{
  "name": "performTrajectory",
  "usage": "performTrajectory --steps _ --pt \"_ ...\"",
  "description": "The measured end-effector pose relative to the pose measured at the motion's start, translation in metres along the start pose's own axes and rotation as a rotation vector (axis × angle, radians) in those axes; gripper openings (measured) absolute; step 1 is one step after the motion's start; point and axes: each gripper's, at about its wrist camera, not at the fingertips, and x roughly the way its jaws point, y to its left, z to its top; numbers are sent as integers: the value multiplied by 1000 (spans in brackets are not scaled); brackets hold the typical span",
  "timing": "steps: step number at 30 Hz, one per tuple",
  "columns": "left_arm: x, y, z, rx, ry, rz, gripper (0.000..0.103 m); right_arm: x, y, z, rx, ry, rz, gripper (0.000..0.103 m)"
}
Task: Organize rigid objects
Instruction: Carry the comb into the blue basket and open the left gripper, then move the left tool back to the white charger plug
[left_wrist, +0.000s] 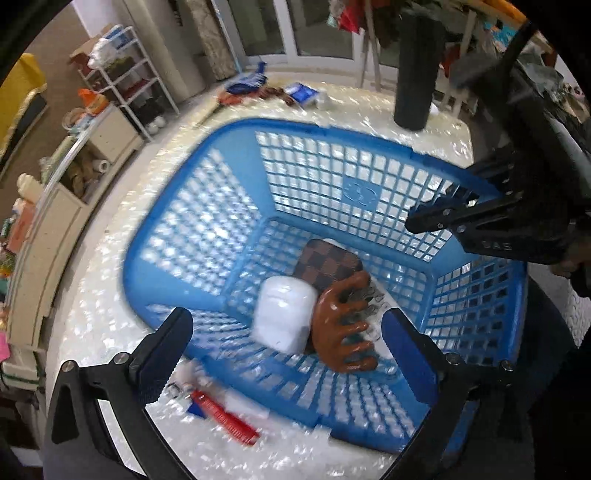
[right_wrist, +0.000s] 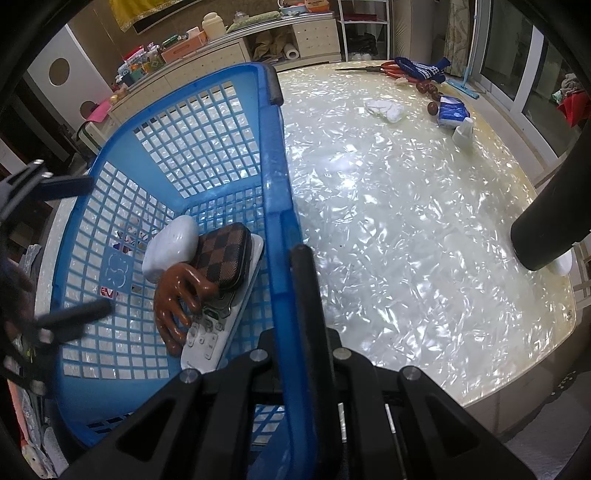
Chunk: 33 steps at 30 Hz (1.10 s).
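A blue plastic basket (left_wrist: 207, 229) stands on the pearly white table. In it lie a white case (left_wrist: 284, 314), a brown checkered pouch (left_wrist: 328, 262), a brown claw hair clip (left_wrist: 343, 325) and a white remote (right_wrist: 210, 332). My left gripper (left_wrist: 288, 347) is open above the basket's near wall, empty. My right gripper (right_wrist: 291, 254) is shut on the basket's rim (right_wrist: 277, 177); it also shows in the left wrist view (left_wrist: 436, 218). A red and white tube (left_wrist: 221, 410) lies on the table outside the basket, by my left finger.
A black cylinder (left_wrist: 413, 70) stands on the table's far side. Scissors (right_wrist: 373, 68), blue cloth (right_wrist: 421, 70), a white cloth (right_wrist: 384, 109), a blue packet (right_wrist: 452, 112), a small white bottle (right_wrist: 463, 131) and brown beads lie at the table's far edge. Shelves and cabinets stand beyond.
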Motion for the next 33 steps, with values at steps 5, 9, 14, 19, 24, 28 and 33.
performTrajectory --steps 5,9,14,19,24,28,33 --pt "-38 26 -23 -46 -30 17 103 1 0 0 -2 2 0 6" --pt "-53 56 -54 -154 -27 34 102 0 0 0 1 1 2 6" --pt "-51 80 -92 -258 12 30 102 0 0 0 2 1 2 6" --pt "-32 93 -119 -350 48 40 102 -1 0 0 2 1 2 6" --pt "-14 105 -131 -456 30 -1 102 -1 0 -1 3 2 3 6" --pt "-1 120 -136 -567 20 -28 102 0 1 -2 -1 4 -1 6" --pt "18 128 -139 -674 31 -63 102 0 1 -2 -1 6 0 6"
